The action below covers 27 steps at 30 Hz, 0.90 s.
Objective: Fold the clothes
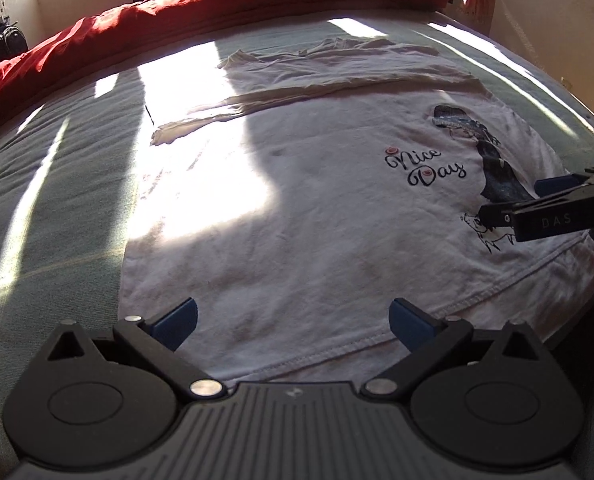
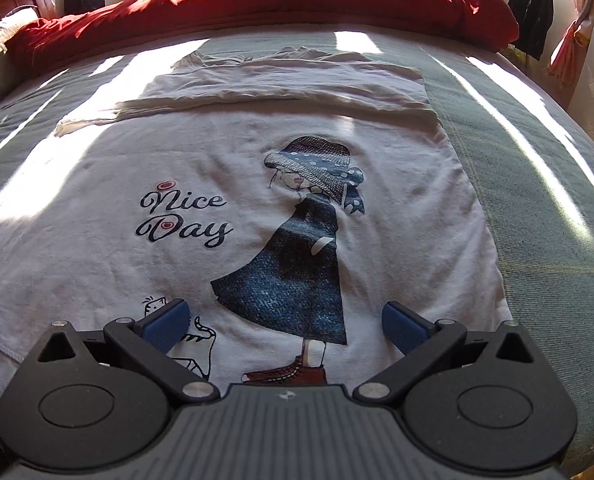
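across the middle of both views a white t-shirt lies flat on the bed, print side up with "nice day" lettering and a girl in a blue dress, its sleeve folded across the top. at the bottom of the left wrist view the left gripper is released, jaws wide over the hem. the right gripper hangs released too, above the print's lower edge. a red duvet runs along the top.
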Each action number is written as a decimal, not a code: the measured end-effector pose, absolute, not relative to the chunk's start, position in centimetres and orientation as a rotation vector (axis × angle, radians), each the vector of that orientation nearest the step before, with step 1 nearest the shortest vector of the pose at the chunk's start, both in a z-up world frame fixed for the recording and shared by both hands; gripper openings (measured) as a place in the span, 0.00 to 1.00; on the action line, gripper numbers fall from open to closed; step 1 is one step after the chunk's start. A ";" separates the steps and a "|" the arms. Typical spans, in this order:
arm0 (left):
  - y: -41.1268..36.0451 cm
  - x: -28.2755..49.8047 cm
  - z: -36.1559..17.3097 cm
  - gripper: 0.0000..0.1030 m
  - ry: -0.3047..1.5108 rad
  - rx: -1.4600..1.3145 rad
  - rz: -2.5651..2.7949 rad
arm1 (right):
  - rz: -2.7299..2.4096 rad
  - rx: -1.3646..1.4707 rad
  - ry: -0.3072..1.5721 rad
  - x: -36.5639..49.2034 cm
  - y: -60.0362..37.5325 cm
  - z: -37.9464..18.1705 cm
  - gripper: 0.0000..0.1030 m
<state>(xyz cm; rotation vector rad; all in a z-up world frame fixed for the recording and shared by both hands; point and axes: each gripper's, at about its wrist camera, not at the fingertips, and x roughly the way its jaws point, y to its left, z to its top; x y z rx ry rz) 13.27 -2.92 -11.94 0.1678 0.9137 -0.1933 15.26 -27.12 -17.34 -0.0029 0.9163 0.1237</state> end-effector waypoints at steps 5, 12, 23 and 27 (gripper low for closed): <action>-3.9 16.1 -12.1 0.98 0.875 0.139 -0.176 | 0.123 -0.010 0.912 15.2 -27.0 -17.4 1.00; -3.7 14.1 -14.7 0.99 0.952 0.095 -0.158 | 0.147 -0.023 0.916 14.2 -27.8 -16.5 1.00; -0.9 14.6 -11.6 0.99 0.912 0.061 -0.186 | 0.133 0.141 0.847 14.8 -32.5 -14.2 1.00; -1.2 19.7 -11.0 0.99 0.845 0.012 -0.179 | 0.196 0.199 0.801 17.9 -32.2 -13.8 1.00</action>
